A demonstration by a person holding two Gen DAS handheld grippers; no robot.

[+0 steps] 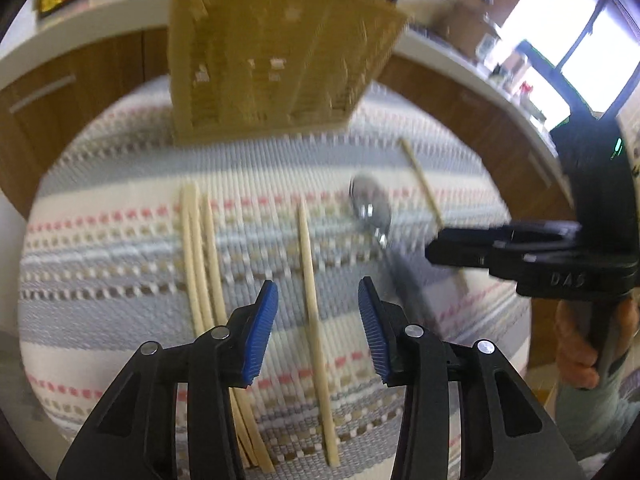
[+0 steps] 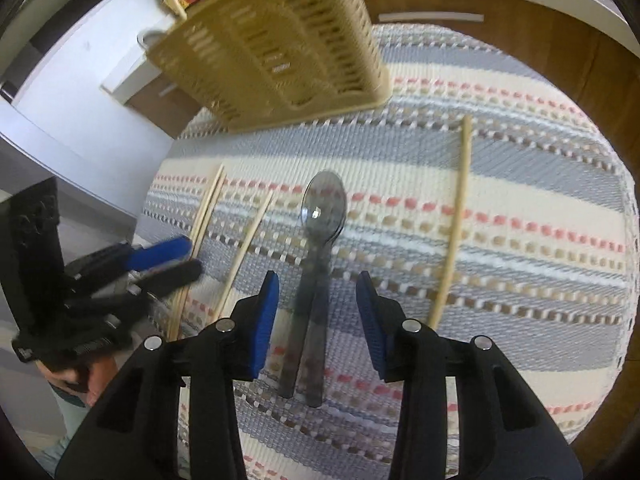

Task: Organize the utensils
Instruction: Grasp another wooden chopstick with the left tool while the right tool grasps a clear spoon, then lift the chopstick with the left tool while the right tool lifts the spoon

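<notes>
Both jaws are partly open, holding nothing. Left gripper (image 1: 318, 328) straddles one pale wooden chopstick (image 1: 310, 280); right gripper (image 2: 317, 322) straddles shiny metal spoons (image 2: 324, 206). Tan slotted plastic basket (image 2: 272, 48) waits at twelve o'clock; every utensil seen lies on the striped woven cloth (image 2: 520, 264).

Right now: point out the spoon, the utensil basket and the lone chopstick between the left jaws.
spoon (image 2: 324, 204), right wrist view, on the bowl.
utensil basket (image 2: 272, 48), right wrist view, on the slotted side wall.
lone chopstick (image 1: 309, 280), left wrist view, mid-shaft.
</notes>
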